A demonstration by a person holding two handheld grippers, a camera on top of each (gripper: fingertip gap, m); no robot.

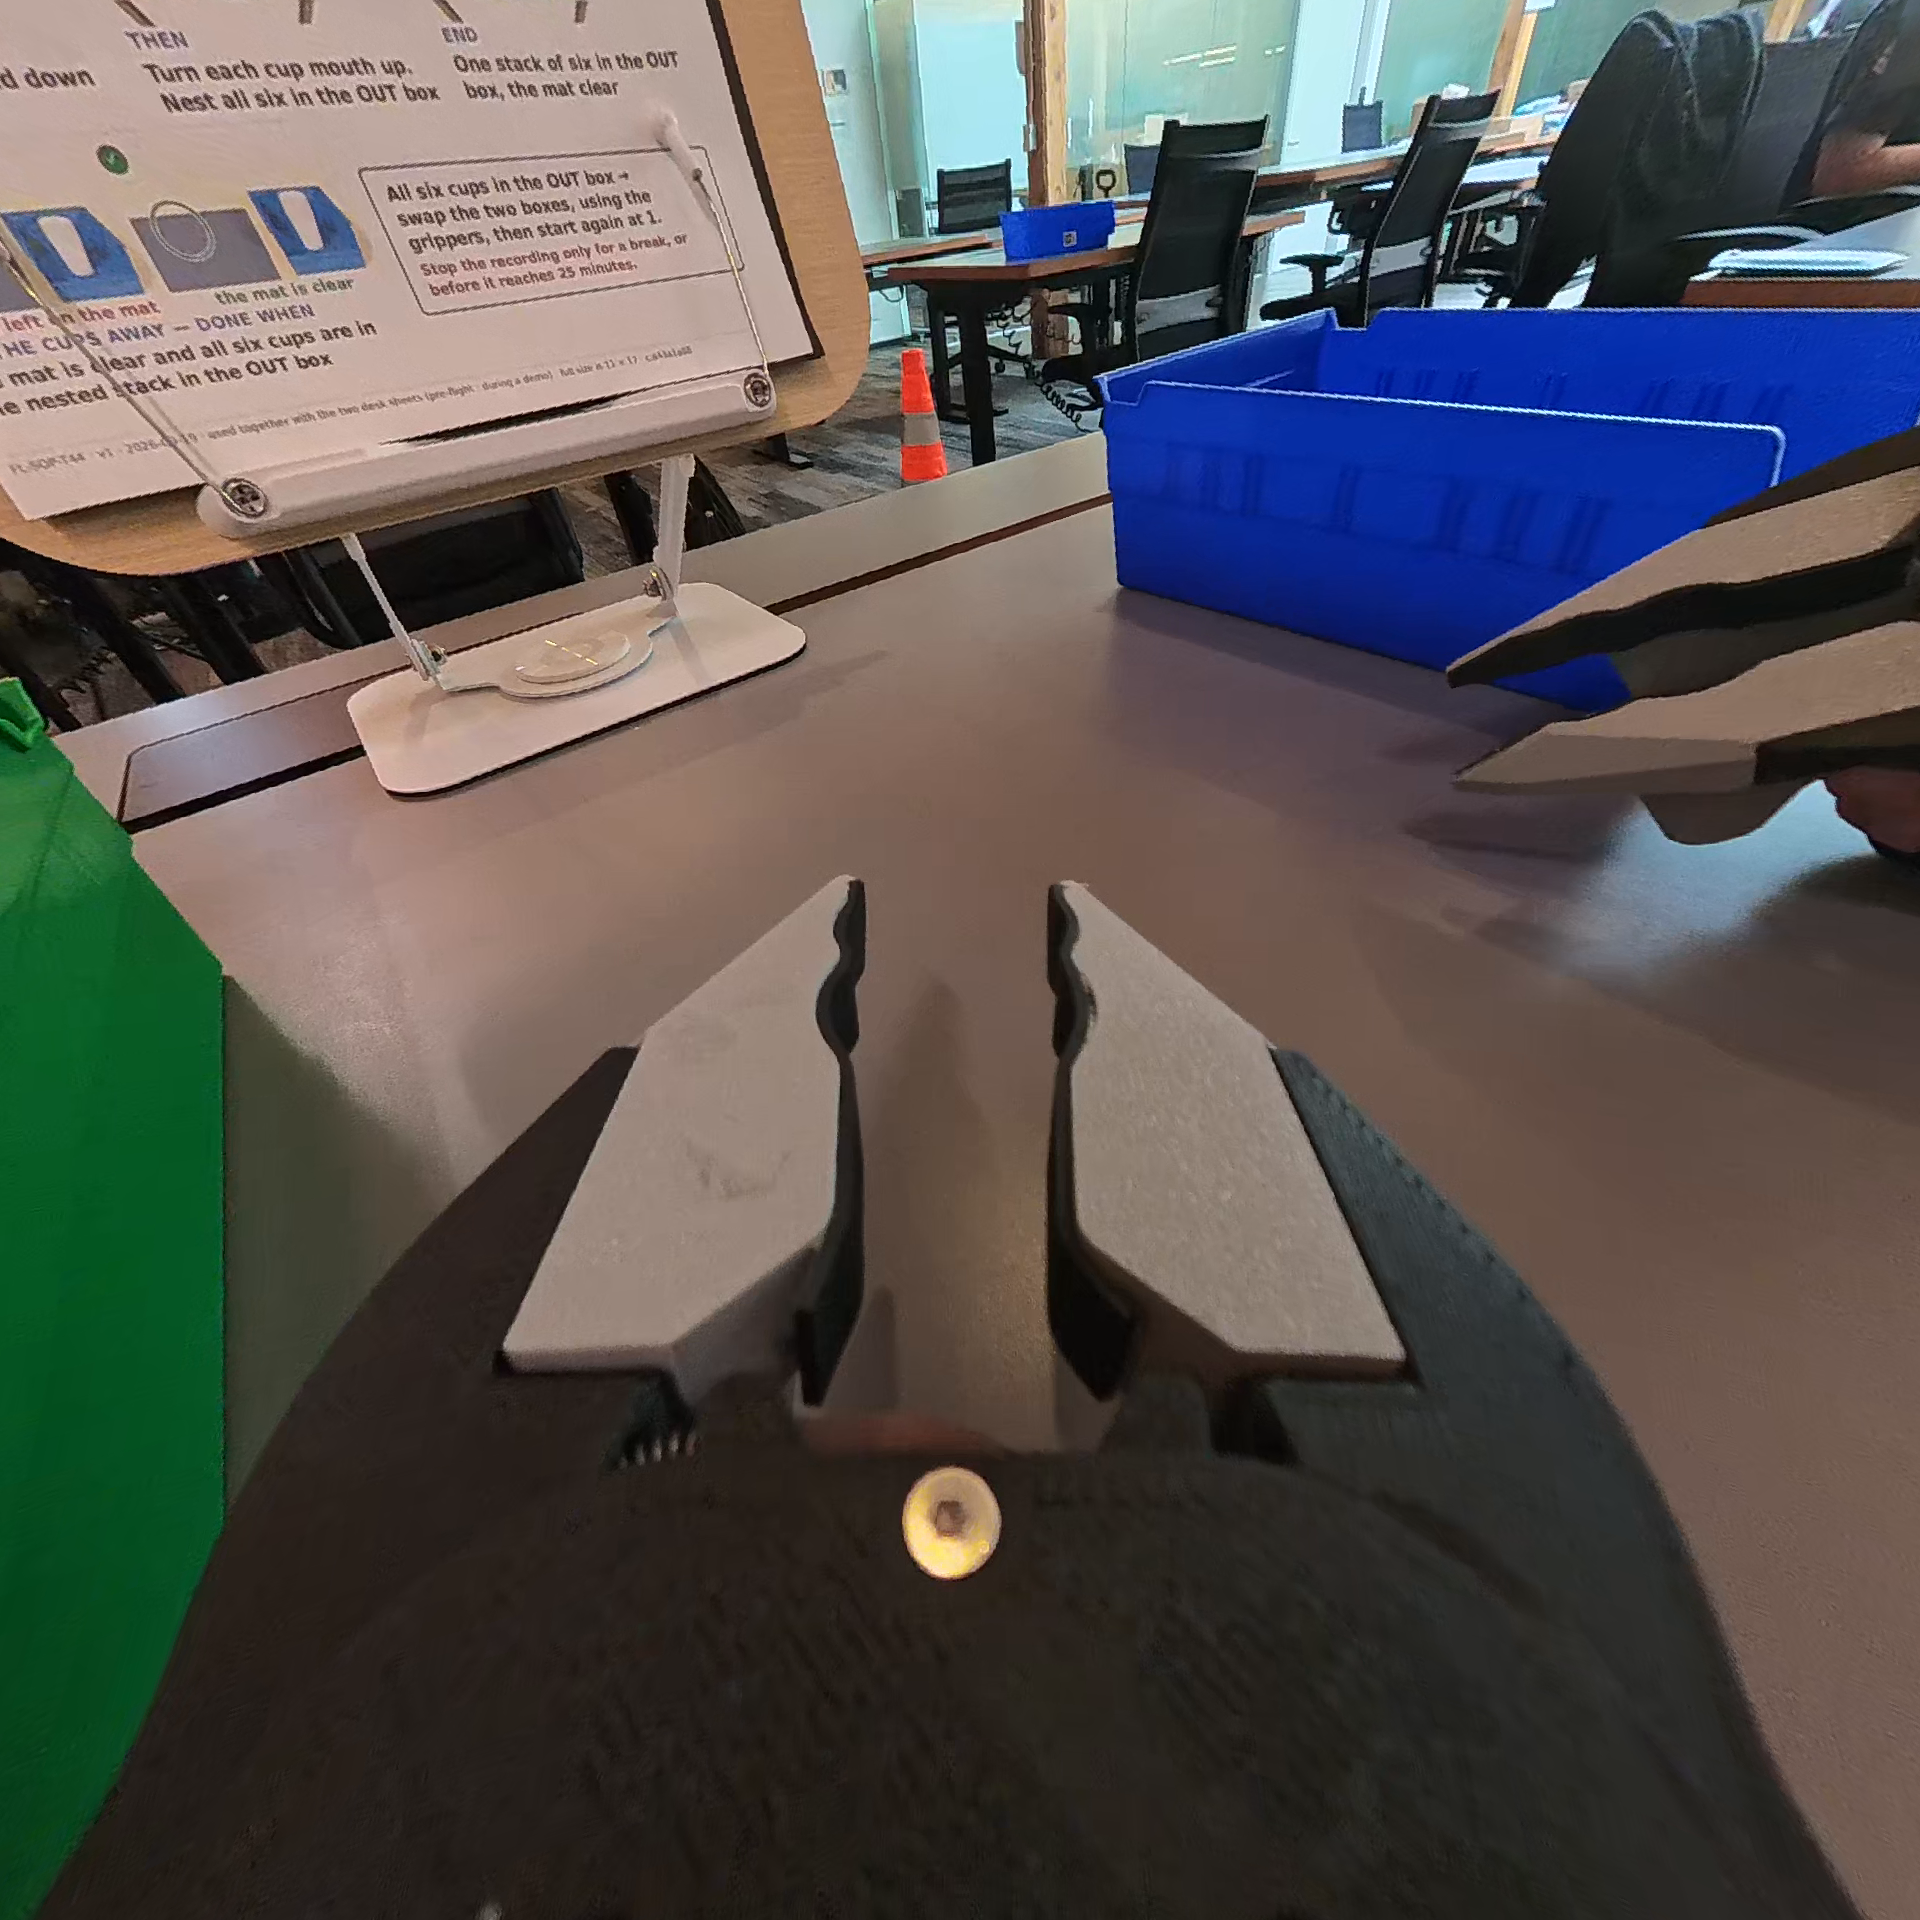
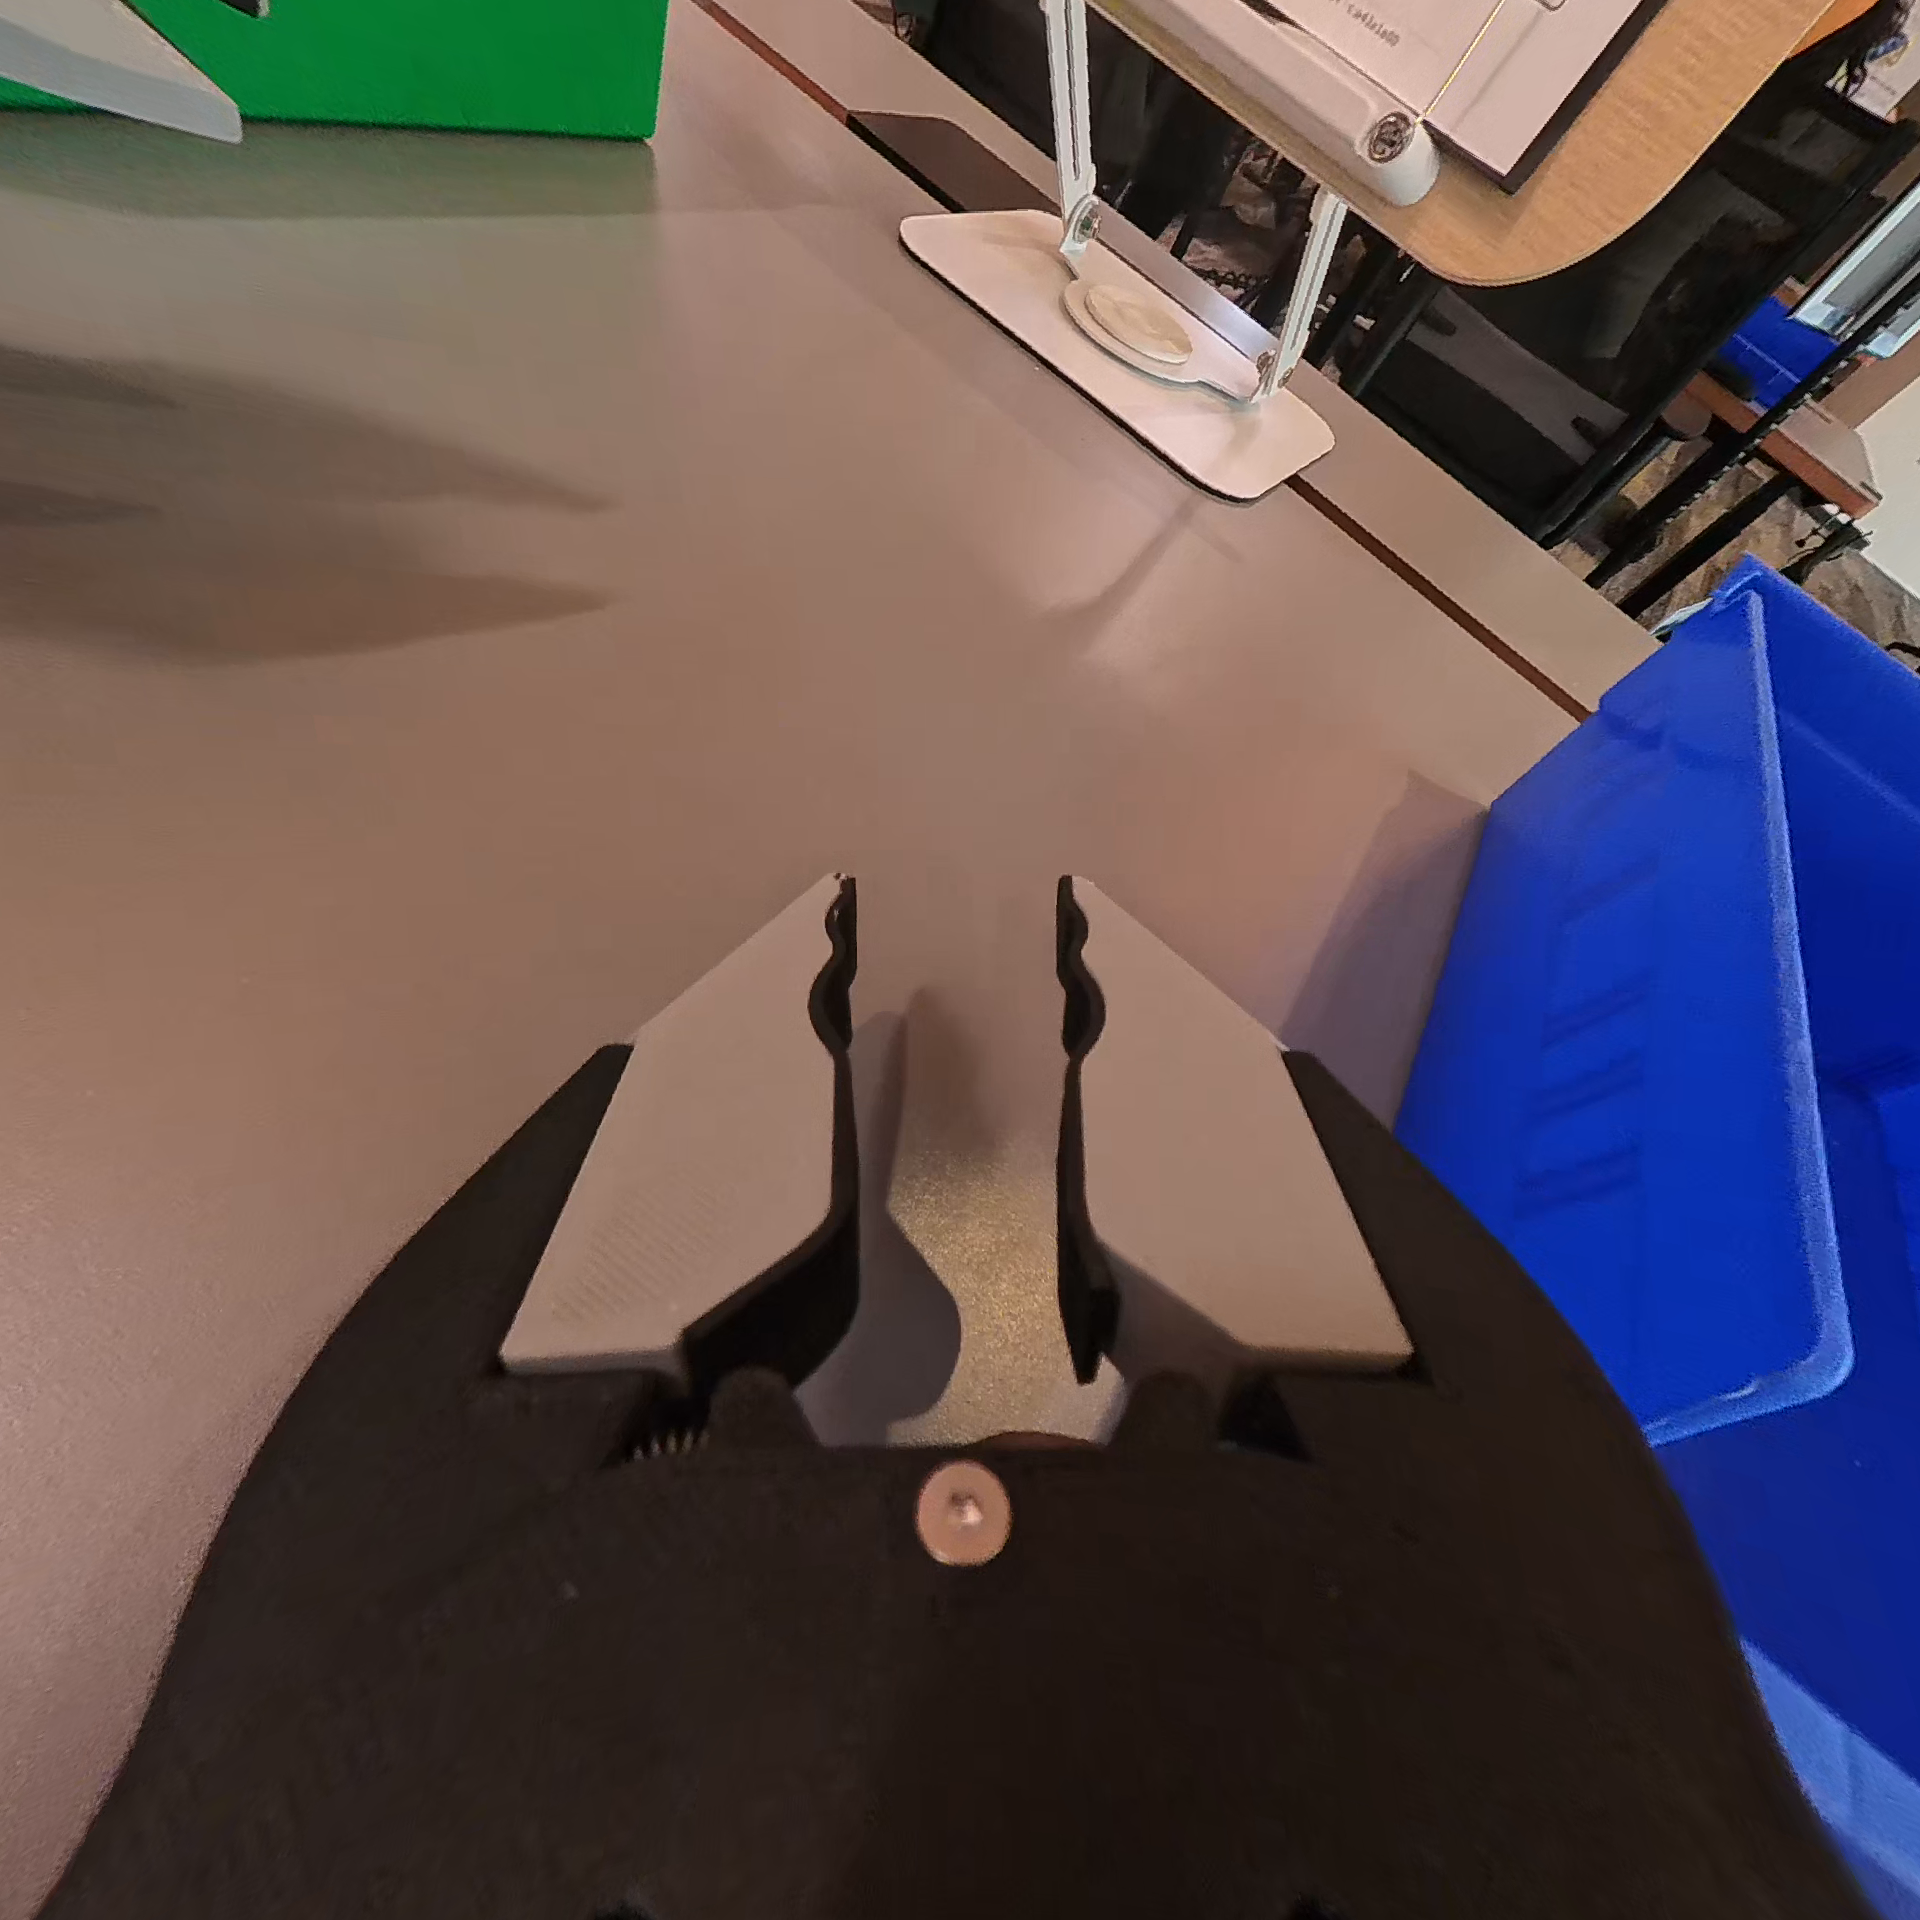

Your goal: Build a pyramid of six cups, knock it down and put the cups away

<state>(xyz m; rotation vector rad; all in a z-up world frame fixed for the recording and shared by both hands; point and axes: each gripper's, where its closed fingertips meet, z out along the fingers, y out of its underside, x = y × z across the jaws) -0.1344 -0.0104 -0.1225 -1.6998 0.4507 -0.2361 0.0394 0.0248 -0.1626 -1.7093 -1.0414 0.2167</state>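
On the grey mat (image 1: 1039, 727) between the two boxes: no cups in either view, so I can't tell where they are or how they look. Blue plastic bin (image 1: 1455, 499) sits at the right side of the mat; only its ribbed outer wall and part of the rim show, contents hidden. Same bin in the right wrist view (image 2: 1662, 1039), just beside that gripper's right finger. Green plastic box (image 1: 94, 1143) stands at the left edge, again wall only; it shows at the far top left in the right wrist view (image 2: 416, 62).

Left gripper (image 1: 954, 894): grey fingers with black wavy pads, parted, nothing between them, low over bare mat. Right gripper (image 2: 956, 888): same build, fingers parted, nothing held, over the mat near the blue bin. It also shows from the side in the left wrist view (image 1: 1475, 717), tips apart, in front of the bin.

Behind the mat, a white metal stand (image 1: 582, 675) holds a wooden board carrying a printed instruction sheet (image 1: 395, 229). Further back: office desks, black chairs, an orange traffic cone (image 1: 920, 421).
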